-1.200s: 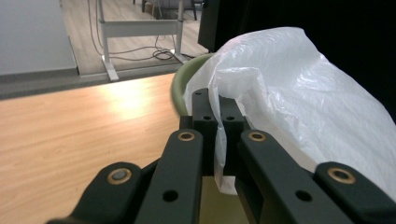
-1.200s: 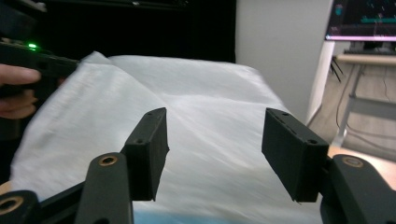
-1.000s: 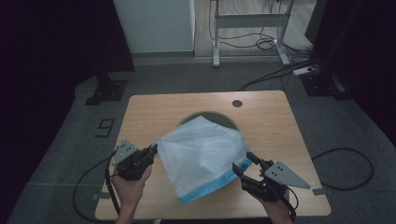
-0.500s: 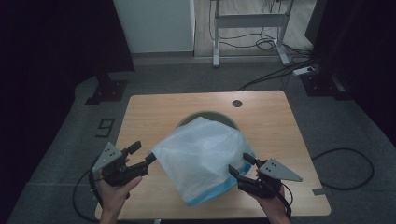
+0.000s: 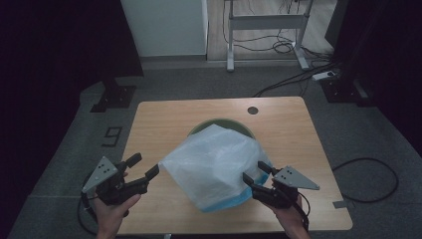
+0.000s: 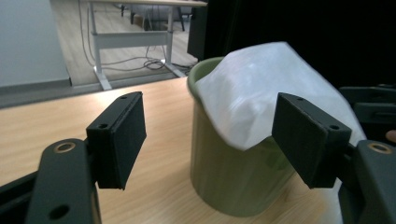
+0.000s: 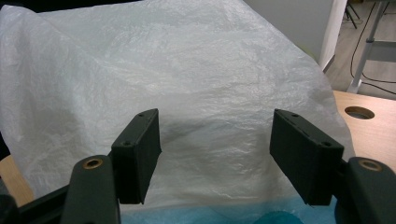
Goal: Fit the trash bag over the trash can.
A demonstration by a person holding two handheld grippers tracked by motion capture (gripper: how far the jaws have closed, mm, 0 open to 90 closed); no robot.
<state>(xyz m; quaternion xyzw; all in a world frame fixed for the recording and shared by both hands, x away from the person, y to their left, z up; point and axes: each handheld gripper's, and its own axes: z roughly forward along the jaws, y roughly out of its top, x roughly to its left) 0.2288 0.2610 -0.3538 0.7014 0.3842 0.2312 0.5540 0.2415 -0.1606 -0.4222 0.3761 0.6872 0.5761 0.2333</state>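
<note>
Bag (image 5: 214, 167) drapes over green bin (image 5: 219, 124), worktop (image 5: 164, 114) centre. Left gripper (image 5: 144, 167) fingers spread, empty, bag edge at its 3 o'clock. Right gripper (image 5: 256, 174) fingers spread, nearer, bag hem right at its 10 o'clock, nothing pinched.

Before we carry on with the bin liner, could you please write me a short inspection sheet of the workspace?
Surface: wooden table, bare apart from the job's things; round hole near the far edge.
Job's things: green bin upright; white plastic bag draped over it, blue edge at the near side.
Clutter: nothing seen.
Grippers: left hand-held gripper open, apart from the bag, its jaws have just been opening; right hand-held gripper open at the bag's edge, contact unclear.
Cables: black cable looped on the floor, more under the far desk.
Surroundings: grey floor, dark curtains.
</note>
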